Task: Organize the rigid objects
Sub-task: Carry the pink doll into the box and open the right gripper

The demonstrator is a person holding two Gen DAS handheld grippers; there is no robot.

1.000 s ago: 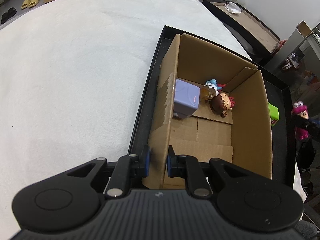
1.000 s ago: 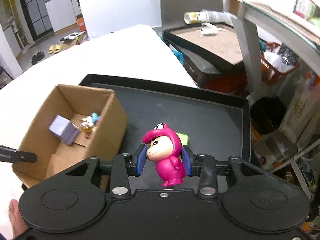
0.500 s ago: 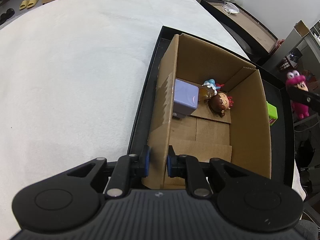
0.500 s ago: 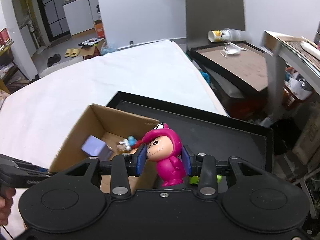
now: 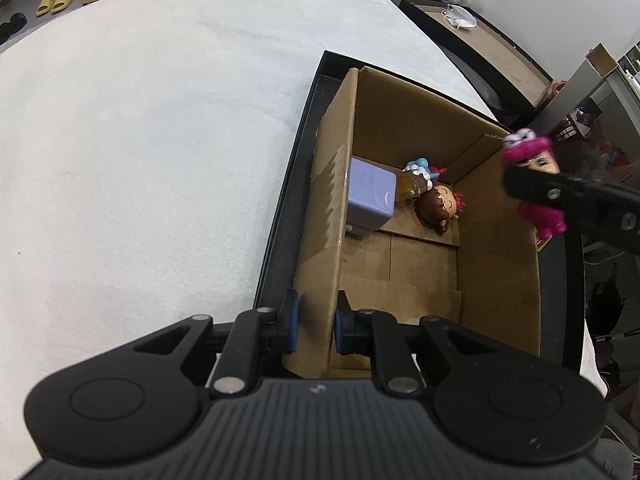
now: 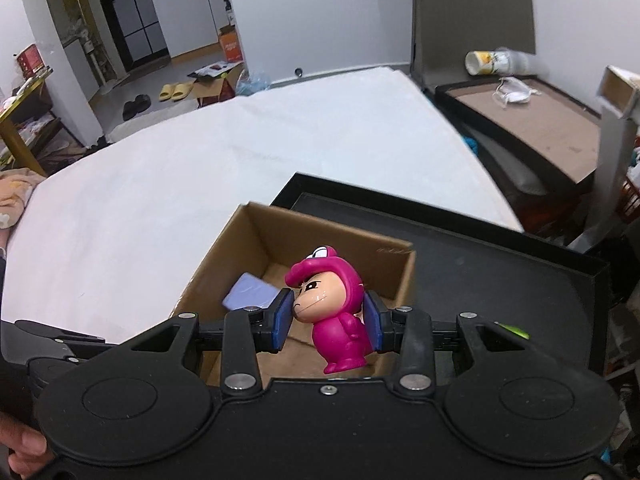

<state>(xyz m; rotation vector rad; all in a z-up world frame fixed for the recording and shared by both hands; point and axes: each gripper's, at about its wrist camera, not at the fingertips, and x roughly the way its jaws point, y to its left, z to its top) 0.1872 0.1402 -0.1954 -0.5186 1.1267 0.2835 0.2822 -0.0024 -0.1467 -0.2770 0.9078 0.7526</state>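
My right gripper (image 6: 326, 322) is shut on a pink hooded figurine (image 6: 332, 312) and holds it above the near right rim of an open cardboard box (image 6: 256, 236). The figurine also shows in the left wrist view (image 5: 534, 184) over the box's right wall. My left gripper (image 5: 314, 322) is shut on the box's left wall (image 5: 332, 200). Inside the box lie a lilac cube (image 5: 370, 200), a brown-haired doll (image 5: 438, 208) and a small amber and blue toy (image 5: 416, 178). The box stands in a black tray (image 6: 500, 264).
The tray sits on a white cloth-covered table (image 5: 160, 140). A green block (image 6: 512, 330) lies in the tray right of the box, mostly hidden. A second black tray (image 6: 532, 120) with a cup and a mask stands beyond the table's right edge.
My right gripper has carried the pink figurine left and up, from over the tray to above the box's right rim. My left gripper has kept its hold on the box wall.
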